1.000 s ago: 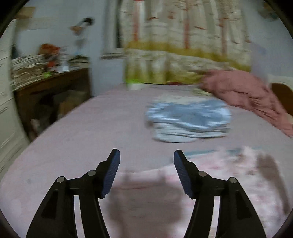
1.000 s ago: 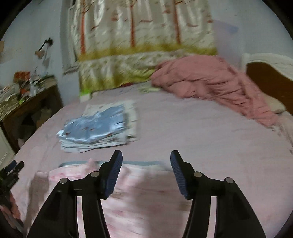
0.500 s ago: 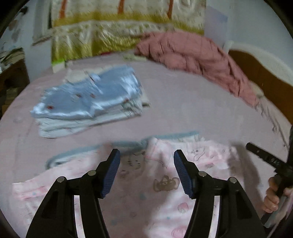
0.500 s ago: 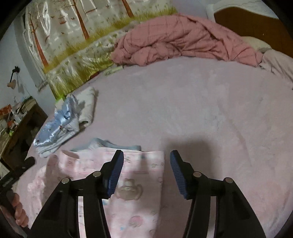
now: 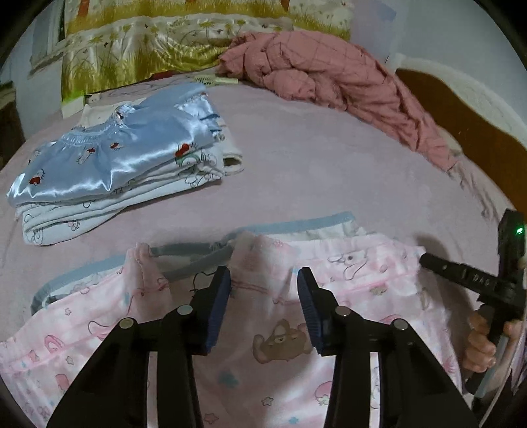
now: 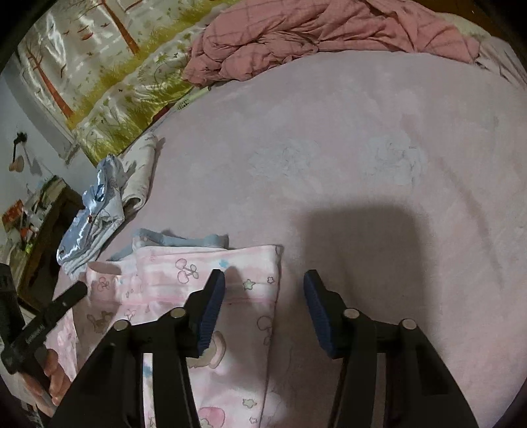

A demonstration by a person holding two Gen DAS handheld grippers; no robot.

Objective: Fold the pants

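Right gripper (image 6: 263, 298) is held with jaws just closing, still apart, astride the pink pants (image 6: 230, 329) edge on the bed (image 6: 362, 148).

Soft matt cotton pants (image 5: 346, 280); glossy satin garment (image 5: 108, 154).

A wide bed (image 5: 329, 171) with a pale pink cover fills most of the room. At its far side a curtain (image 5: 158, 42) hangs, printed with trees and yellow-green grass, and its cloth is shiny. A crumpled dusty-pink quilt (image 5: 329, 72) lies on the far right part of the bed. Behind the quilt is a brown wooden headboard (image 5: 461, 125) with a white rim. The wall (image 5: 444, 29) is pale and bluish. At the left, a dark wooden desk (image 6: 42, 237) carries cluttered small things. The light is dim and soft.
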